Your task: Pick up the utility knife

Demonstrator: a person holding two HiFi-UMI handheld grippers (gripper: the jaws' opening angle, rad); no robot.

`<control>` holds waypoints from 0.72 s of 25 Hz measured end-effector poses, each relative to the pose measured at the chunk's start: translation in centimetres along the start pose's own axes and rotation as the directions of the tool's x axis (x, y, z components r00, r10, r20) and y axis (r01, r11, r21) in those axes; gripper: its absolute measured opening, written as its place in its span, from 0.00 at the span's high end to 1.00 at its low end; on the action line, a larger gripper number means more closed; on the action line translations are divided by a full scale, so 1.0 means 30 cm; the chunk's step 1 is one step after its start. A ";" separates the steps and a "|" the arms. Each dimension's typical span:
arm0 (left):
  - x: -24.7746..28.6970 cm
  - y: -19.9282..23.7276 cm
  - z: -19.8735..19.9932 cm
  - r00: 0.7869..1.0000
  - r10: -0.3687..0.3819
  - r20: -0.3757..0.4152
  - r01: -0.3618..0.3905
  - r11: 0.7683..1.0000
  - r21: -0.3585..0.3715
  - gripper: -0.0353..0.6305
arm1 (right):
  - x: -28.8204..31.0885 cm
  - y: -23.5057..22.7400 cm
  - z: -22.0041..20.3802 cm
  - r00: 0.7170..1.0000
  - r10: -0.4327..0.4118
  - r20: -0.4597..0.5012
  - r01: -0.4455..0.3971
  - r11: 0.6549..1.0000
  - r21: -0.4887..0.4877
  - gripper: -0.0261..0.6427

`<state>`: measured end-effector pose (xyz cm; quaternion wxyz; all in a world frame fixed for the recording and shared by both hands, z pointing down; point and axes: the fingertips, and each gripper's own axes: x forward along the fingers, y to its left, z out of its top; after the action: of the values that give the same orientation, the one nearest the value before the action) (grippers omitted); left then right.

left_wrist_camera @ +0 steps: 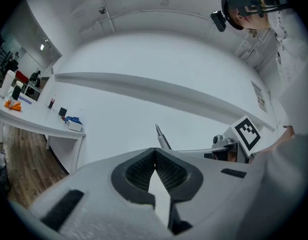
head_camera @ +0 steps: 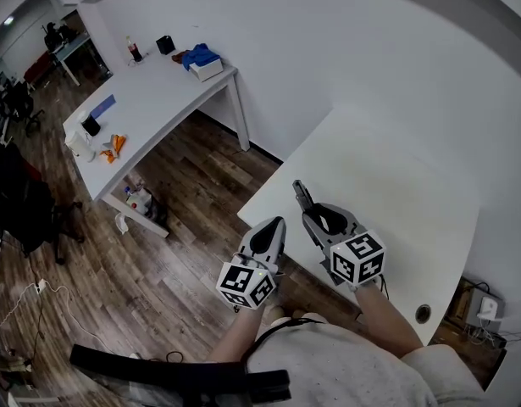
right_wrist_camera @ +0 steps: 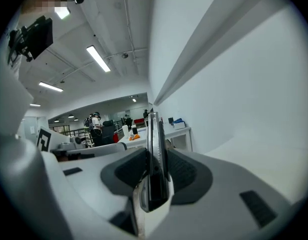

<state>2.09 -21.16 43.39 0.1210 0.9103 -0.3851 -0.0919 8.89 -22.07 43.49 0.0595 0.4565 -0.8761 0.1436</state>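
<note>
You have one white desk (head_camera: 412, 185) in front of you, its top bare, and everything below is placed from it. A second desk (head_camera: 158, 100), also white, stands well off past the left side of yours, across a strip of wood floor (head_camera: 184, 193), with small clutter scattered on top.

You are holding two hand-held grippers, each with one marker cube. Your right hand-held gripper (head_camera: 315, 217) sits over the near left corner of your desk. Its own view shows the jaws (right_wrist_camera: 155, 156) apart only as far as the knife is thick, with the ribbed pads pressed on both flat sides. Your left hand-held gripper (head_camera: 277, 224) hangs just off that same corner, over the floor beside the desk edge. Its jaws meet at the tips (left_wrist_camera: 155, 152) and nothing is between them.

There is one knife (right_wrist_camera: 154, 149). It is slim and dark, with a black body and a paler metal strip running along its edge. It stands on edge between the pads, and the front part reaches past the jaw tips to a narrow, tapered nose. From above, the knife (head_camera: 303, 194) points away from you across the desk corner, and it is held up off the top. From the left gripper view its nose (left_wrist_camera: 161, 137) shows against the wall.
</note>
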 end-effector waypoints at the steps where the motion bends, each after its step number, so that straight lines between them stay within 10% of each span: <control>1: 0.001 0.000 0.008 1.000 0.001 0.003 -0.001 1.000 0.005 0.94 | -0.005 0.003 0.007 1.000 -0.007 0.012 0.007 1.000 -0.003 0.75; 18: -0.018 -0.008 0.031 1.000 0.004 0.010 -0.004 1.000 0.019 0.94 | -0.059 0.024 0.108 0.988 -0.048 0.150 0.049 0.999 -0.002 0.75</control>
<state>1.64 -20.74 42.48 0.1106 0.9101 -0.3885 -0.0927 9.39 -21.29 39.85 -0.0017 0.4871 -0.8670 0.1048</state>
